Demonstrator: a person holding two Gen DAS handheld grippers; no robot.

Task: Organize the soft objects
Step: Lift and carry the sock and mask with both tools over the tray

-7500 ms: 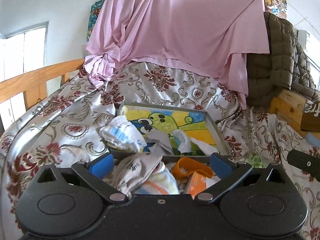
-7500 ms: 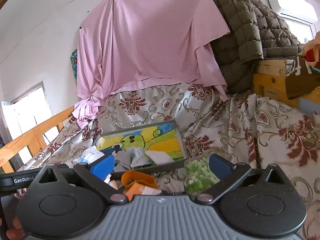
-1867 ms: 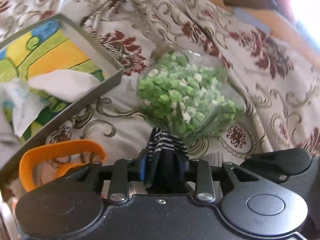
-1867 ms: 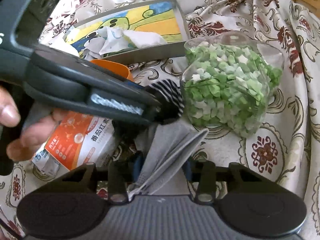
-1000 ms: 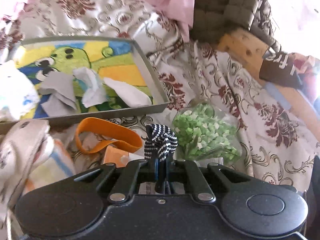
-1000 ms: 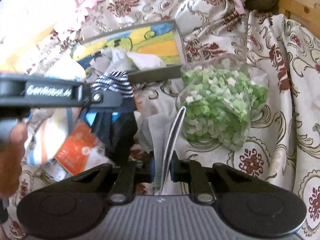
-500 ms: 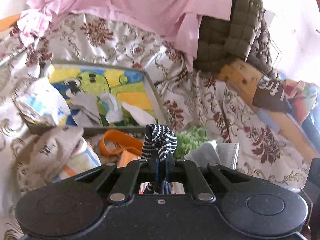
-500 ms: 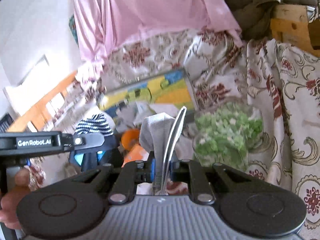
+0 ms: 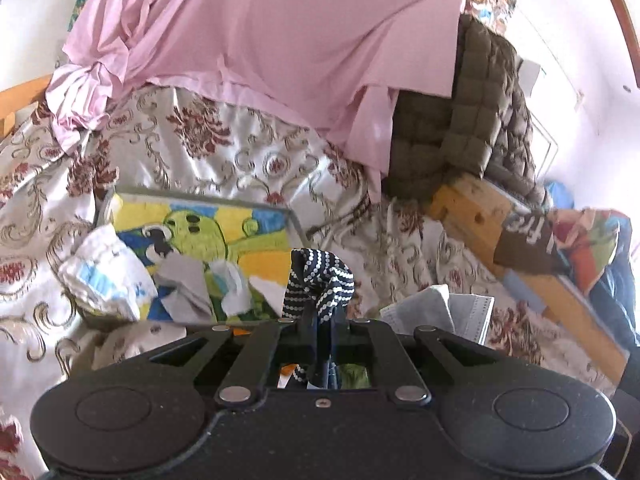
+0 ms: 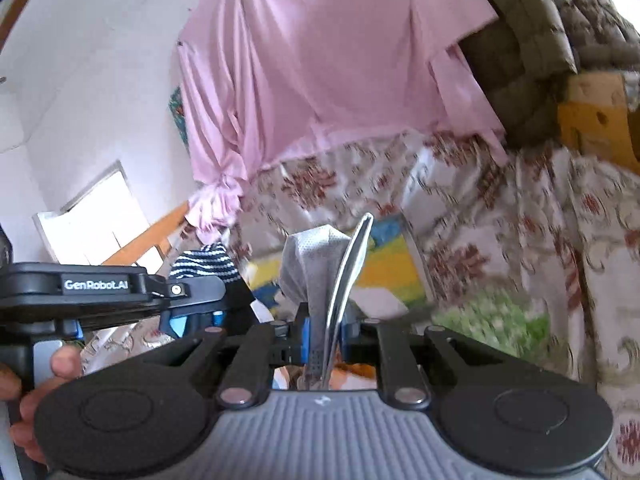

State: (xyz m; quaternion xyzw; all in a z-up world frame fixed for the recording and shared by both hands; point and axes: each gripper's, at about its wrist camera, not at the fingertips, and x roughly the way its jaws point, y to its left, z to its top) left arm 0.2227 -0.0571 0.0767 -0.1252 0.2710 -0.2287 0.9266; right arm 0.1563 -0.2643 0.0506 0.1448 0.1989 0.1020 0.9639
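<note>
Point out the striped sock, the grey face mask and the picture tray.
striped sock (image 9: 320, 280): left wrist view, bunched top above the jaws
grey face mask (image 10: 316, 264): right wrist view, upper fold
picture tray (image 9: 296, 220): left wrist view, right rim

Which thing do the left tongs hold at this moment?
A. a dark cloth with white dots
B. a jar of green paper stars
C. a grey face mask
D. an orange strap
A: in the left wrist view the left tongs are shut on the dark dotted cloth; the grey face mask is in the right tongs.
</note>
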